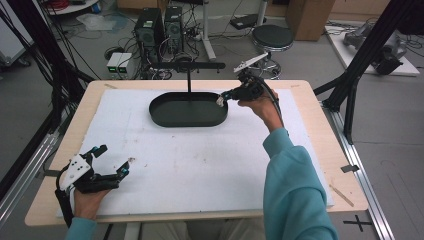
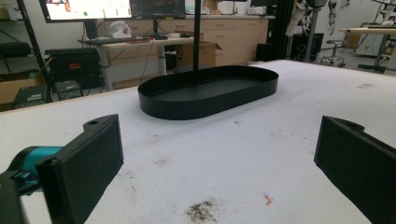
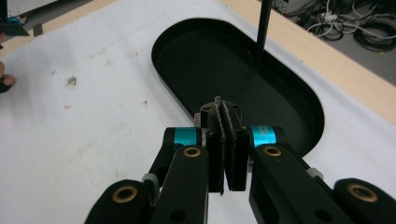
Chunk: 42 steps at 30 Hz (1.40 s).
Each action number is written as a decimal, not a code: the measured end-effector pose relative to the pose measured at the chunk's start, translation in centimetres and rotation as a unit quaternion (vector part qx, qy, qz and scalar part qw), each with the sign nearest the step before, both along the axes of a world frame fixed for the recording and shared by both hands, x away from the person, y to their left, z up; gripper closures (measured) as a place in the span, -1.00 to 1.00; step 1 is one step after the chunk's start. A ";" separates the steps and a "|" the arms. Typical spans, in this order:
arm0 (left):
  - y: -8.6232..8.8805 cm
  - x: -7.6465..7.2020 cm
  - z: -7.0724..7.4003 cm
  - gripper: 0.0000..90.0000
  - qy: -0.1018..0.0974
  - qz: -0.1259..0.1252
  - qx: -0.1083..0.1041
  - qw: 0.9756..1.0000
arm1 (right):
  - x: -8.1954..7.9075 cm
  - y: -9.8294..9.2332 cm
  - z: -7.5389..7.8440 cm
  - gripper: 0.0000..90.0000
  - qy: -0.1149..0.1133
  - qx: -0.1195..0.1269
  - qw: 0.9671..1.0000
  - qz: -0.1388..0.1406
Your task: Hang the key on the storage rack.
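Near the worktop's (image 1: 320, 150) front-left corner: left claw (image 1: 111, 162), jaws spread wide, nothing between them, resting low over the white foam sheet (image 1: 200, 165). In the left gripper view, both black pads far apart at the frame's sides, with bare stained foam between them and the tray beyond. Toward the back edge, right of centre: right claw (image 1: 220, 100), jaws pressed together, tips at the right end of the black oval tray (image 1: 187, 120); in the right gripper view the pads (image 3: 233, 154) meet face to face, a thin dark serrated edge between them, possibly only the pads' own lining — cannot tell. Tray just behind the sheet's middle, close to the back edge, shallow-walled, inside bare, with a thin black post (image 1: 189, 85) rising from its back part to a crossbar. Wide open foam across the middle and the whole front, right side too; bare wood border all round the sheet. Foam marked with small brown and dark smudges, one dark patch (image 2: 201, 211) just ahead of the left claw. Beyond the worktop: grey floor, computer towers (image 1: 160, 27), cables, round stool (image 1: 272, 37), black frame legs.
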<state>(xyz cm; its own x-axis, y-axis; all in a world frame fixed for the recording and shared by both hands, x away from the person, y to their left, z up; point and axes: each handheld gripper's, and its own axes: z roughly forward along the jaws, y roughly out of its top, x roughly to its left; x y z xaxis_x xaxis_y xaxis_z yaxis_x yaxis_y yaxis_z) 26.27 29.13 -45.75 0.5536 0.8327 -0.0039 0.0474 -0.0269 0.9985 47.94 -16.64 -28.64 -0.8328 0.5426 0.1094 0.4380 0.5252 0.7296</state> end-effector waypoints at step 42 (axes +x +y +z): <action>0.0 0.0 0.0 -0.96 0.001 -0.001 0.000 1.000 | 3.7 3.2 3.1 0.98 -0.040 -0.027 0.996 -0.075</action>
